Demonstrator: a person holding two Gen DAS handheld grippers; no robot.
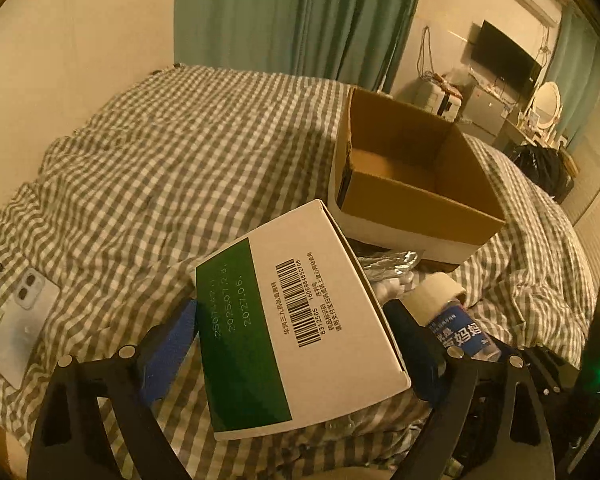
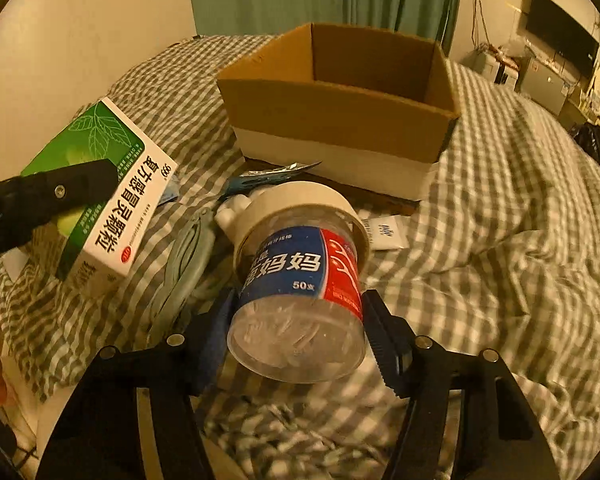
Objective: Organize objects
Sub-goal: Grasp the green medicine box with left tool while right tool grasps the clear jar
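Matt cardboard box (image 1: 412, 184), clear plastic jar (image 2: 300, 280)

A bed with a grey-and-white checked cover (image 1: 180, 152) fills the room under warm dim light. Behind the bed hang green curtains (image 1: 292, 12) beside a plain pale wall (image 1: 72, 40). Right of the bed, a black television (image 1: 504, 60) is on the wall and a round mirror (image 1: 546, 104) stands below

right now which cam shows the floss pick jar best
The right wrist view: the floss pick jar fills the centre, label and base visible, held by the right gripper. The left wrist view catches only its lid and part of the label.
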